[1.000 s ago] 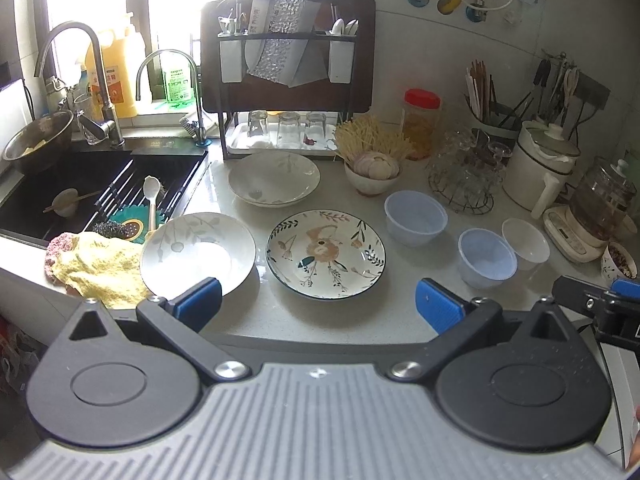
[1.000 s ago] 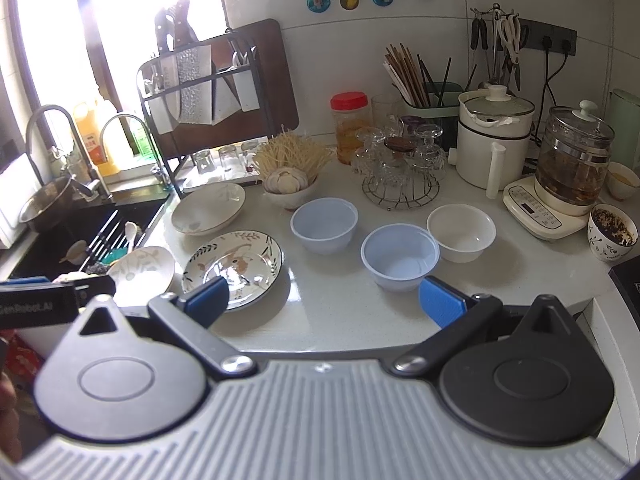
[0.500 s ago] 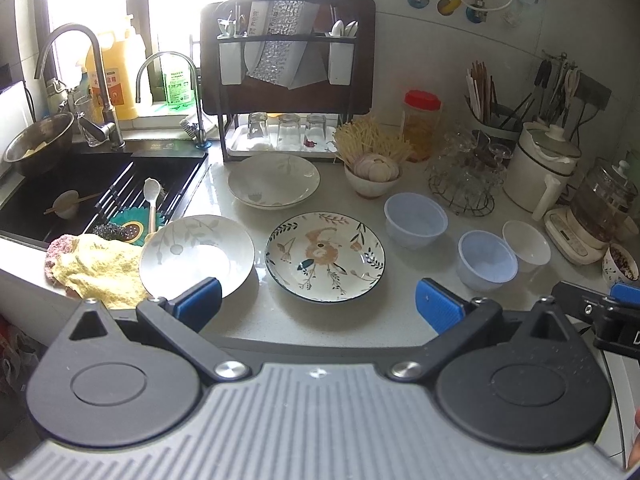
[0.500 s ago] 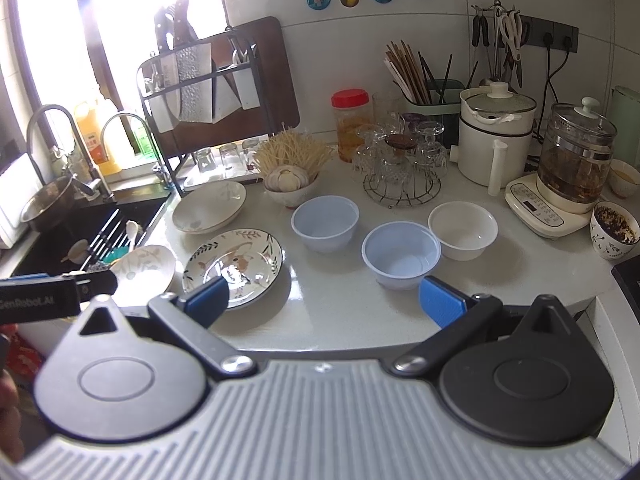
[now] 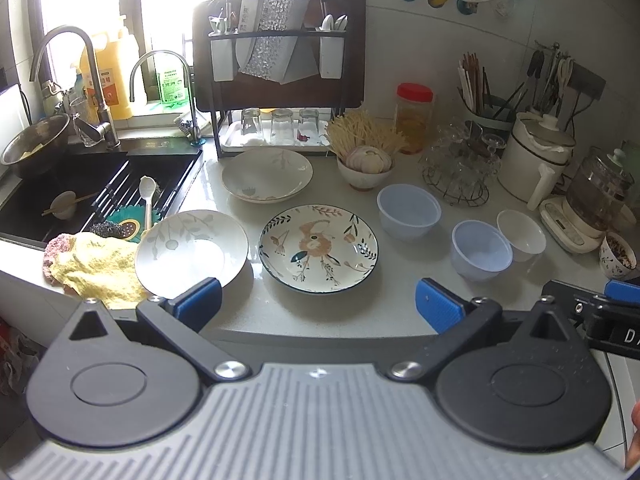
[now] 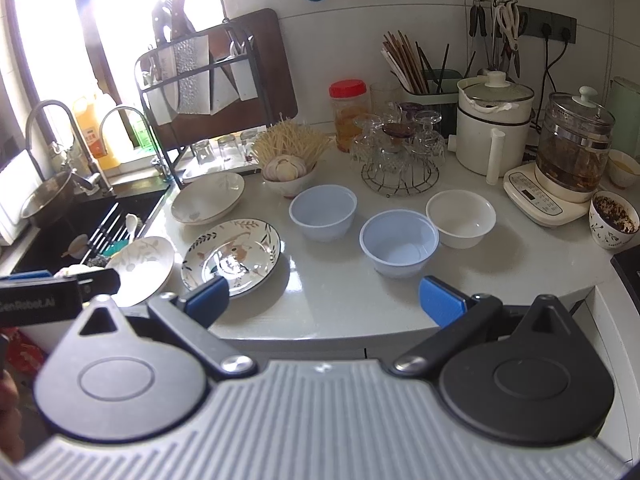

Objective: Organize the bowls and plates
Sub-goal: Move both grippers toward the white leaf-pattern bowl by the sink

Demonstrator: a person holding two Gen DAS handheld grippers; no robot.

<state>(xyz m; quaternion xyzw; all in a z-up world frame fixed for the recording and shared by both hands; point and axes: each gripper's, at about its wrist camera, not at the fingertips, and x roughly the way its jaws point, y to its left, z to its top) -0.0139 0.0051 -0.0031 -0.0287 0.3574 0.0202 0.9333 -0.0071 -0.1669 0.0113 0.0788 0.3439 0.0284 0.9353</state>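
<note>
On the pale counter lie a flower-patterned plate (image 5: 318, 247) (image 6: 231, 255), a white leaf-print plate (image 5: 191, 251) (image 6: 142, 266) to its left and a deeper white plate (image 5: 267, 175) (image 6: 207, 197) behind. Right of them stand two pale blue bowls (image 5: 409, 211) (image 5: 481, 249) (image 6: 322, 210) (image 6: 398, 242) and a small white bowl (image 5: 521, 233) (image 6: 461, 217). My left gripper (image 5: 318, 307) hangs open over the counter's front edge, below the patterned plate, holding nothing. My right gripper (image 6: 324, 300) is open and empty too, in front of the nearer blue bowl.
A dark sink (image 5: 80, 188) with a spoon and a steel bowl lies at the left, a yellow cloth (image 5: 94, 266) on its edge. Behind stand a knife and glass rack (image 5: 280, 80), a garlic bowl (image 5: 366, 164), a glass stand (image 6: 398, 156), a white pot (image 6: 494, 124) and a kettle (image 6: 572, 148).
Both views have shifted only slightly; the plates and bowls have not moved and both grippers stay open.
</note>
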